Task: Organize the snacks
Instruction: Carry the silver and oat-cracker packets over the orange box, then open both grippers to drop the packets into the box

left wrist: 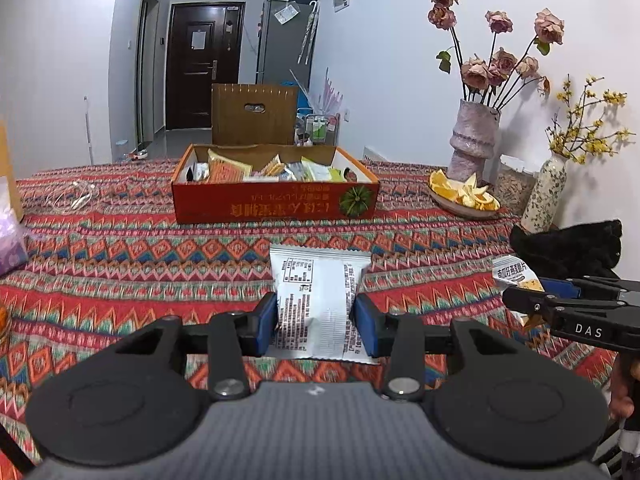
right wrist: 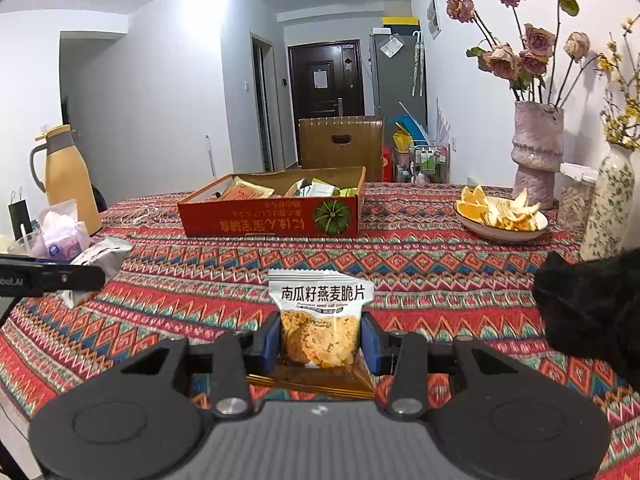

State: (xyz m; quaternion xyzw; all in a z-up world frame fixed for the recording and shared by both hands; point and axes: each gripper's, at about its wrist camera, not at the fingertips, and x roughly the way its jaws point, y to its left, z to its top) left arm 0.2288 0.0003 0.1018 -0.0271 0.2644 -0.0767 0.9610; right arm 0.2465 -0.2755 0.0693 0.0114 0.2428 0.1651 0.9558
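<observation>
Snack box (left wrist: 276, 200) sat at 12 o'clock on the table (left wrist: 120, 264), chair (left wrist: 254, 114) right behind it. Plate w/ peels (left wrist: 464, 196) was at 2 o'clock, vases (left wrist: 474, 140) behind that. Thermos (right wrist: 68, 176) was at 10 o'clock in the right wrist view.

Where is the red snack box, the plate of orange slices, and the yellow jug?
red snack box (left wrist: 256, 206), left wrist view, on its front wall.
plate of orange slices (right wrist: 486, 233), right wrist view, on its front rim.
yellow jug (right wrist: 70, 184), right wrist view, on its body.
</observation>
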